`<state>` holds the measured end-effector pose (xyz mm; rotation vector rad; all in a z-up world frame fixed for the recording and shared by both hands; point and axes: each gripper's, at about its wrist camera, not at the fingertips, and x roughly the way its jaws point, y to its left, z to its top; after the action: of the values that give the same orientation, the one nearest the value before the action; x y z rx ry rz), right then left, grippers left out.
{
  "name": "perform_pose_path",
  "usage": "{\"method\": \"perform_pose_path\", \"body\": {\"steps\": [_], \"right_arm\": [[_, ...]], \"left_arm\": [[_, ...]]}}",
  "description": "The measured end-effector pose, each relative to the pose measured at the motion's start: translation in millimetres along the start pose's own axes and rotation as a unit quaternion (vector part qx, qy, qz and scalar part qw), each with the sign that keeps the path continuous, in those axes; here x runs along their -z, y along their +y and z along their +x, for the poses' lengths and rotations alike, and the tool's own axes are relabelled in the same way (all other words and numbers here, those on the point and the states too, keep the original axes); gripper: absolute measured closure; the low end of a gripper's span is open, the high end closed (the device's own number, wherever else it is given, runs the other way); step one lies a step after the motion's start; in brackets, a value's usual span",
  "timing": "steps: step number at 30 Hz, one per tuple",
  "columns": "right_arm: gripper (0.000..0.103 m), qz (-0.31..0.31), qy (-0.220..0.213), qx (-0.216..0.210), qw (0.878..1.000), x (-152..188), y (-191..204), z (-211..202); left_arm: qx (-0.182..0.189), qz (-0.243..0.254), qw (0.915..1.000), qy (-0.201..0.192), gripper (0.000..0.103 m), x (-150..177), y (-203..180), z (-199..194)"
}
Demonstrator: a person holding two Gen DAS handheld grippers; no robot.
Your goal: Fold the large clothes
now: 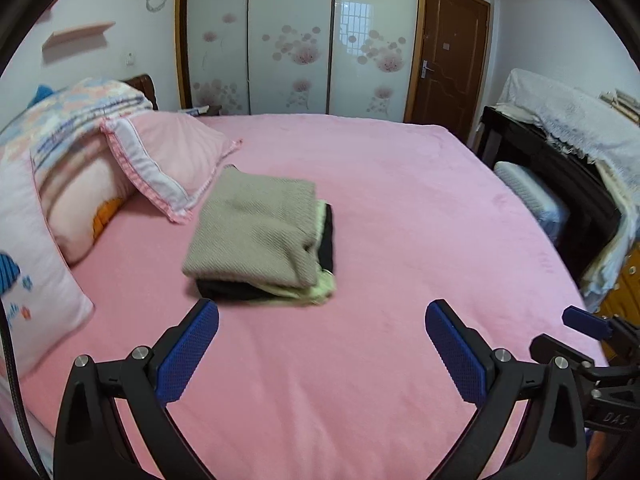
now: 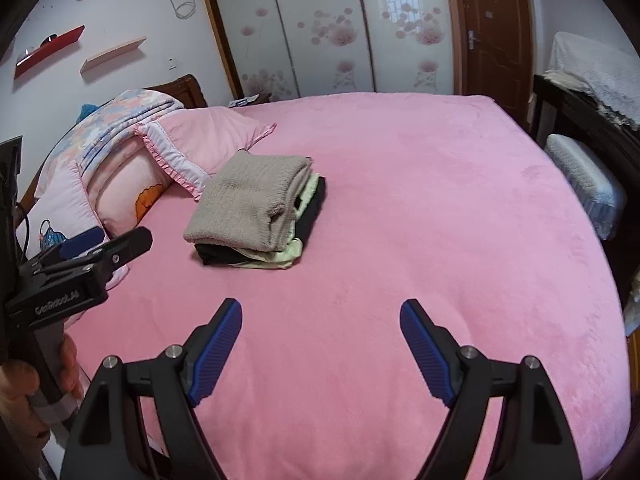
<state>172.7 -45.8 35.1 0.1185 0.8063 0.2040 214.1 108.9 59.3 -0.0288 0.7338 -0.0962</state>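
A stack of folded clothes (image 1: 260, 240) lies on the pink bed (image 1: 380, 220), with a beige knit piece on top, a pale green one and a black one beneath. The same stack (image 2: 256, 212) shows in the right wrist view, left of the bed's middle. My left gripper (image 1: 322, 320) hovers open above the sheet just in front of the stack, nothing between its blue pads. My right gripper (image 2: 320, 320) is open too, held over bare sheet nearer the front. The left gripper (image 2: 92, 246) also appears at the left edge of the right wrist view, held by a hand (image 2: 24, 384).
Pillows (image 1: 160, 160) and a folded flowery quilt (image 1: 80, 108) pile up at the bed's left end. A dark cabinet under a white cloth (image 1: 568, 120) and a padded stool (image 1: 532, 196) stand to the right. Wardrobe doors (image 1: 296, 40) and a brown door (image 1: 452, 60) are behind.
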Motion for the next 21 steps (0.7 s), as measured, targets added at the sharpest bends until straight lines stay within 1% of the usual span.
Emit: {"method": "perform_pose_path", "body": {"steps": [5,10,13,16,18,21], "right_arm": [[0.021,0.005,-0.012,0.013,1.000,25,-17,-34],[0.021,0.019,-0.021,0.020,0.999,56,-37,-67],[0.021,0.026,-0.029,0.035,0.999,72,-47,-84],[0.021,0.034,-0.037,0.054,0.997,90,-55,-101],[0.021,0.037,-0.044,0.063,0.996,103,-59,-112],[0.021,0.038,-0.048,0.076,0.995,121,-62,-121]], "left_arm": [[0.009,-0.020,0.9997,0.014,0.000,28,-29,-26],[0.014,-0.018,0.9997,0.001,0.000,63,-57,-56],[0.016,-0.017,0.9997,0.006,0.000,85,-70,-69],[0.008,-0.024,0.9995,0.019,0.000,110,-80,-82],[0.012,-0.026,0.9993,0.024,0.000,124,-86,-89],[0.018,-0.049,0.9984,0.023,0.000,142,-88,-99]]}}
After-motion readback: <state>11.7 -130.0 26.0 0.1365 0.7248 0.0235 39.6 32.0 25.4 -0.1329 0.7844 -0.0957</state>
